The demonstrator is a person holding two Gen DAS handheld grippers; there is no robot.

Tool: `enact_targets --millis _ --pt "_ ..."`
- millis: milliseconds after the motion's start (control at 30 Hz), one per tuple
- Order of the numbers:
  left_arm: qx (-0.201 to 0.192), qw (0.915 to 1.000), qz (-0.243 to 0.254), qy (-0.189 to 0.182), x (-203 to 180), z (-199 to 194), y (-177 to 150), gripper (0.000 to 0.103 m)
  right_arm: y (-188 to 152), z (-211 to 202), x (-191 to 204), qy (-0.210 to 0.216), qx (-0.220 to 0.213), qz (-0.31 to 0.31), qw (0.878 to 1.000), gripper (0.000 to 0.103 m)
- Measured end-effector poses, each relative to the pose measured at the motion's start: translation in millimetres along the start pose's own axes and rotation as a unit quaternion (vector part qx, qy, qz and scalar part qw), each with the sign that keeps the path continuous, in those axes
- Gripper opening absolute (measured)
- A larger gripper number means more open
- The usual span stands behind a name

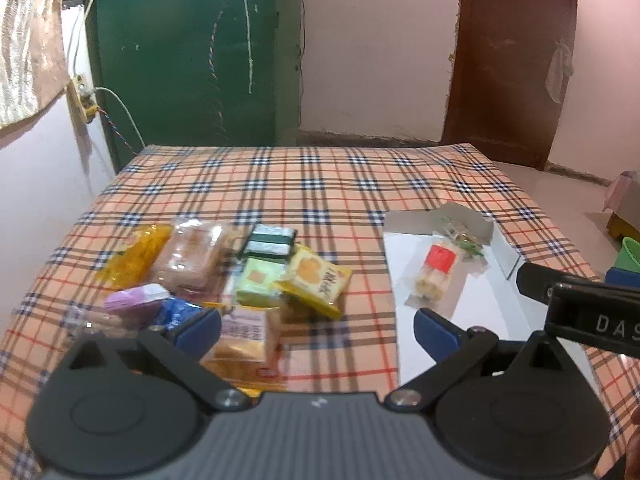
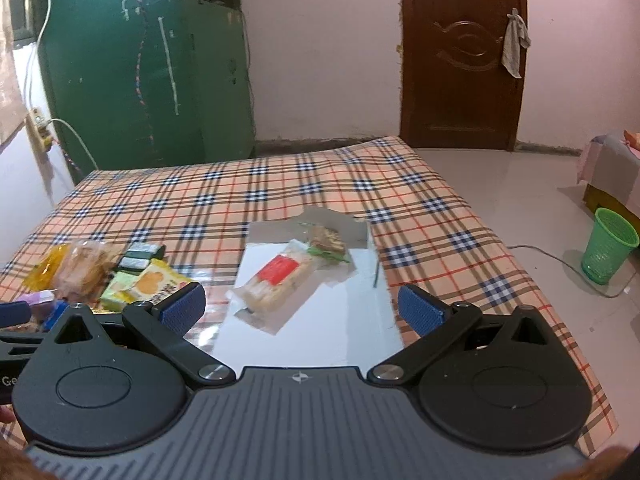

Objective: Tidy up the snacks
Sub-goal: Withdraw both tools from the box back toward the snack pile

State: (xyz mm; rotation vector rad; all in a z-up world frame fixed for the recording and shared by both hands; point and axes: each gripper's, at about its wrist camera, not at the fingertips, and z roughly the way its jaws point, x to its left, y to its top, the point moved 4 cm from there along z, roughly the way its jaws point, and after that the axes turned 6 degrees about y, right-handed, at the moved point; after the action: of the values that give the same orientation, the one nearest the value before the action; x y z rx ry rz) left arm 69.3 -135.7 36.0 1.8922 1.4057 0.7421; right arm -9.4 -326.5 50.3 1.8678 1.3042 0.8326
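The plaid surface [image 2: 280, 184] stood before a green cabinet [image 2: 132, 60] and brown door [image 2: 460, 52]. Both grippers' jaws gaped empty; snacks [image 1: 224, 276] heaped lower left, one red-labelled packet [image 2: 276, 280] on the white tray [image 2: 340, 332].

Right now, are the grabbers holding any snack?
No. Both the left gripper and right gripper have open jaws with nothing between them; the snacks lie on the checked tablecloth.

Both wrist views look forward over the plaid table [image 1: 320, 184], sharing the white tray [image 2: 360, 320]
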Motion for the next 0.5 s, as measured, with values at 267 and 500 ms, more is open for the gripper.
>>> enact_targets --millis 267,500 --pt "-0.003 0.9999 -0.009 0.014 24.5 -8.5 -7.0 0.101 -2.5 5.4 34.2 0.018 0.007 -0.017 1.0 0.103" --pt "-0.004 0.9994 -0.014 0.03 45.6 -11.5 -11.0 0.101 -4.4 17.5 58.1 0.031 0.017 -0.027 0.999 0.103"
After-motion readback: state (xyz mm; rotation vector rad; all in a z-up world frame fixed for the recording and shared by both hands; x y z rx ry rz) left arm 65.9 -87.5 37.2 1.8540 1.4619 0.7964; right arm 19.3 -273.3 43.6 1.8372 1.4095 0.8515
